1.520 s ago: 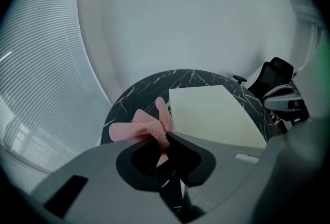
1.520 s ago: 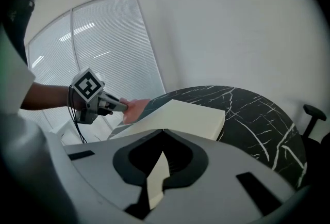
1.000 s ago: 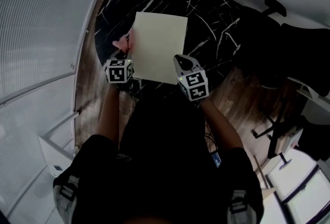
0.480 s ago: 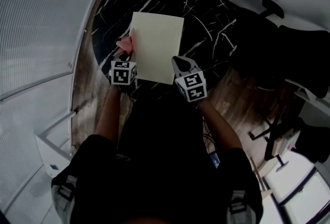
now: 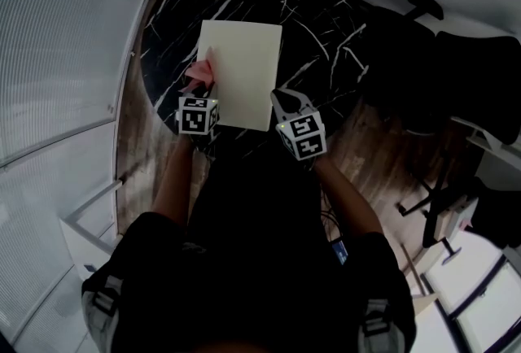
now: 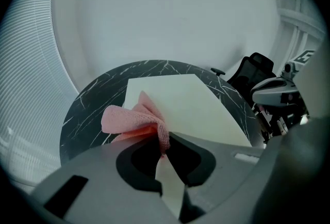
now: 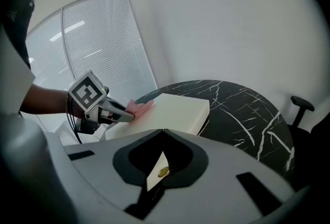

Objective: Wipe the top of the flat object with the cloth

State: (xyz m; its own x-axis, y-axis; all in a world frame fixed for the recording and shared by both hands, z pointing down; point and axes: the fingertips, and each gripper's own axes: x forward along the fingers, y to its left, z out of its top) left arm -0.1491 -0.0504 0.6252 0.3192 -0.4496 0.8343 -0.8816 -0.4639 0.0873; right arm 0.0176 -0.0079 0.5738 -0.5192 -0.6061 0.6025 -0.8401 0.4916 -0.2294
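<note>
A pale cream flat object (image 5: 242,67) lies on a round black marble table (image 5: 317,10). A pink cloth (image 5: 200,71) is pinched in my left gripper (image 5: 199,89), which is shut on it. The cloth (image 6: 133,118) bunches ahead of the gripper, at the flat object's (image 6: 185,101) left edge near its front corner. My right gripper (image 5: 285,102) is shut with nothing in it, over the flat object's near right corner. In the right gripper view, the left gripper (image 7: 126,116) and cloth (image 7: 139,108) sit at the left edge of the flat object (image 7: 175,109).
A black office chair (image 5: 456,58) stands right of the table. Window blinds (image 5: 57,42) run along the left. Wooden floor (image 5: 134,156) shows around the table's near side. The person's arms and dark torso fill the lower head view.
My left gripper has shifted slightly right with the cloth, which now overlaps the flat object's left edge. The right gripper has hardly moved.
</note>
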